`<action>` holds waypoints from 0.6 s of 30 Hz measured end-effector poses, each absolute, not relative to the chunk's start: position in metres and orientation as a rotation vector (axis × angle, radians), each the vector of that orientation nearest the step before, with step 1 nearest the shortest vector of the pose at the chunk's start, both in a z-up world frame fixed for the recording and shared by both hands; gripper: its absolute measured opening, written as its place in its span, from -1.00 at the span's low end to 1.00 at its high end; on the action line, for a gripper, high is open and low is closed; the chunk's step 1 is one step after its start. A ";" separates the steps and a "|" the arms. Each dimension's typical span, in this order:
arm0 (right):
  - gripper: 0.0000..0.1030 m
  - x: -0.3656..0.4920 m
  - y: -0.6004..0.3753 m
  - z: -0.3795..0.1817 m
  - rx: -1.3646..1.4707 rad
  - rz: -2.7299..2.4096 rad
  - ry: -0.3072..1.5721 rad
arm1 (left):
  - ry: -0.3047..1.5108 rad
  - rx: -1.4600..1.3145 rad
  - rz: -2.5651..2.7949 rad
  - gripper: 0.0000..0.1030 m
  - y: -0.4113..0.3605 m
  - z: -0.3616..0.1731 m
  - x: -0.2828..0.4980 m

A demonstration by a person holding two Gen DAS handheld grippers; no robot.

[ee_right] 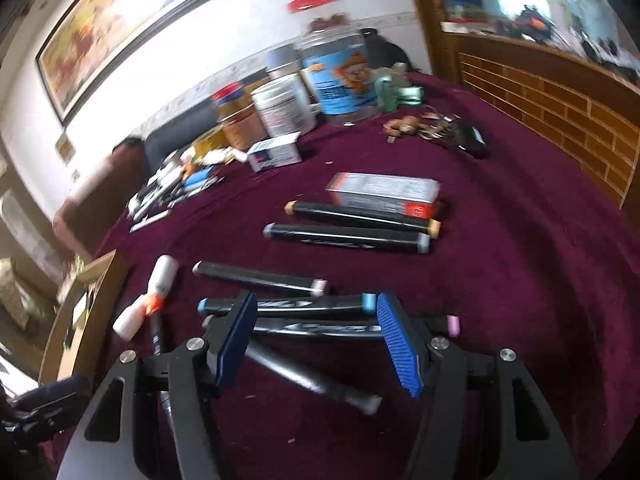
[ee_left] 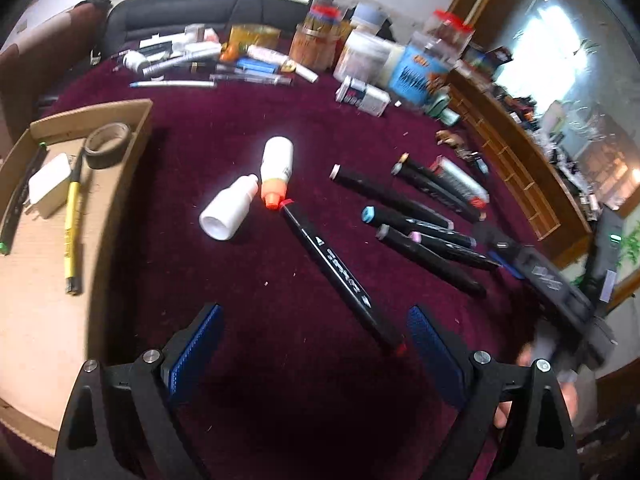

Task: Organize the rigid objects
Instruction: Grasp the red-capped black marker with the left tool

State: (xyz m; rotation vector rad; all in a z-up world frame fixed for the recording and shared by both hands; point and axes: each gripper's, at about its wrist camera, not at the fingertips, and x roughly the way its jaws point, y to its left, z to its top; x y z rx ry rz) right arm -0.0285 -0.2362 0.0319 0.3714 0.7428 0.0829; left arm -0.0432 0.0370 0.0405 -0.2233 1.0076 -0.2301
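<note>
Just ahead of the open left tool [ee_left: 314, 344] lies a red-capped marker [ee_left: 340, 272].

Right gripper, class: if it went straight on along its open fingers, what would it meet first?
Probably the black marker with light blue caps, which lies crosswise between the open right gripper fingers, with a black pink-capped marker just under it. Depth is unclear through the fisheye blur.

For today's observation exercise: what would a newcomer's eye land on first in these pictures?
Probably the black markers scattered over the dark red cloth, one red-tipped marker lying between the open left gripper fingers. Next, two white bottles mid-table, beside the cardboard tray at left.
</note>
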 end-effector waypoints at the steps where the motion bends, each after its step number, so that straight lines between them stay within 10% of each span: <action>1: 0.19 -0.029 -0.238 0.033 0.382 0.089 0.731 | 1.010 -0.218 -0.228 0.84 0.031 0.038 -0.038; 7: 0.19 -0.027 -0.249 0.027 0.414 0.074 0.747 | 1.012 -0.013 -0.168 0.83 -0.011 0.019 -0.019; 12: 0.19 -0.027 -0.245 0.027 0.400 0.089 0.747 | 0.975 0.110 -0.201 -0.13 -0.017 0.013 -0.031; 18: 0.19 -0.030 -0.247 0.027 0.414 0.077 0.742 | 0.997 0.112 -0.263 -0.59 0.010 0.017 -0.056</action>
